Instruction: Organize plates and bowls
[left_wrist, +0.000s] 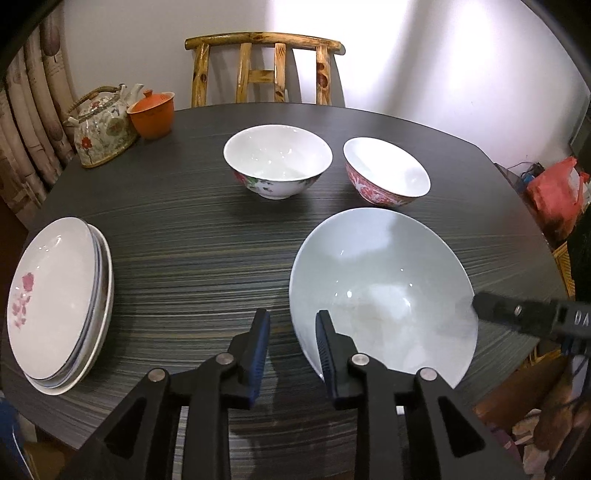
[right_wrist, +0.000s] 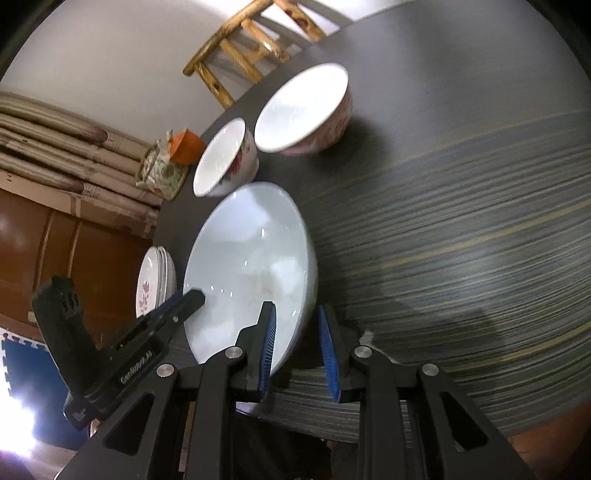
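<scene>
The large pale bowl is sitting near the desk edge, glazed, slick, breakable; I'm straddling its thin rim with my right tool, open, while my left tool is gaping beside it

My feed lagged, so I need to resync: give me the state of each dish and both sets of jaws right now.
large pale bowl: upright on the table, empty, faint stains inside
floral white bowl: upright, empty, not stacked
pink patterned bowl: upright, empty, not stacked
plates: stacked, flower plate on top
left gripper: jaws open, astride the large bowl's rim
right gripper: jaws open, straddling the large bowl's rim
teapot: lidded
orange cup: lidded
</scene>
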